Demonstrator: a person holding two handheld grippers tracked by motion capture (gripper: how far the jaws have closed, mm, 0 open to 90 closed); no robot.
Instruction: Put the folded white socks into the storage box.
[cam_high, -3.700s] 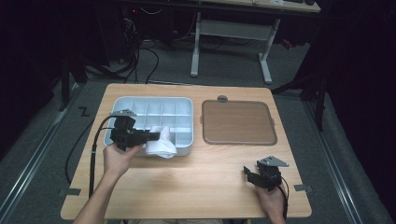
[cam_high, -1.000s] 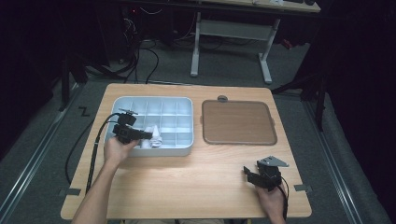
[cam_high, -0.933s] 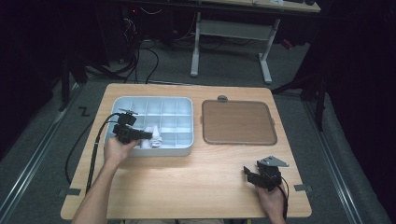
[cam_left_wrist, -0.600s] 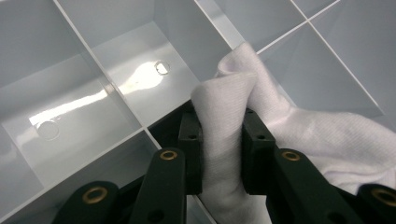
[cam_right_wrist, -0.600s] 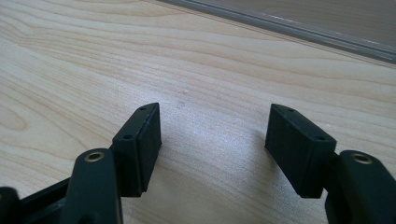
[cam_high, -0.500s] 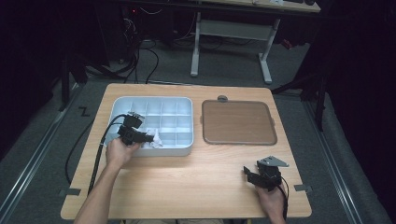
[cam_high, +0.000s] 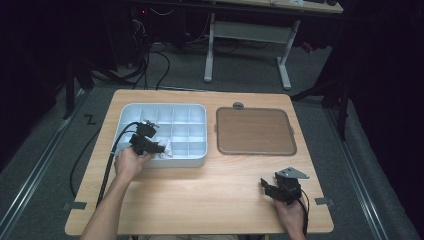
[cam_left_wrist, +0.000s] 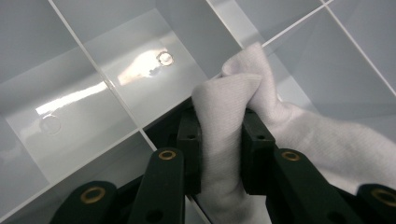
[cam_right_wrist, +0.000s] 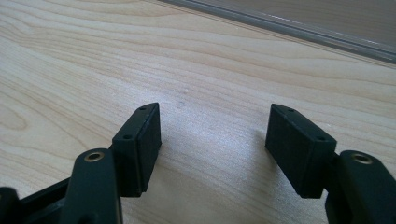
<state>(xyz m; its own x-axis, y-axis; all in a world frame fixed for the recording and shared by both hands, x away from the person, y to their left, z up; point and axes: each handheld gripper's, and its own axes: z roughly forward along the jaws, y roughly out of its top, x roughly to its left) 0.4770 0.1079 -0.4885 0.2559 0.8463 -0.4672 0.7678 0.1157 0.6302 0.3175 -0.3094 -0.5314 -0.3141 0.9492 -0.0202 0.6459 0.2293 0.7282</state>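
Observation:
A pale grey compartment tray (cam_high: 197, 111) lies on the left half of the wooden table. My left gripper (cam_high: 159, 147) reaches into its near-left compartments and is shut on a white cloth (cam_high: 166, 149). In the left gripper view the cloth (cam_left_wrist: 224, 116) is pinched between both black pads and bunches out to the right over the tray's dividers (cam_left_wrist: 116, 100). My right gripper (cam_high: 267, 187) rests near the table's front right edge, jaws open. In the right gripper view, bare wood (cam_right_wrist: 210, 126) lies between its fingers (cam_right_wrist: 140, 140).
A brown flat tray (cam_high: 254, 131) lies to the right of the grey one, with a small grey round piece (cam_high: 238, 105) at its far edge. A cable (cam_high: 107, 170) trails from the left gripper over the table's left side. Desk legs stand beyond the table.
The left gripper, with the cloth, has moved from the tray's near rim further into the tray and slightly away from me. The right gripper has stayed put.

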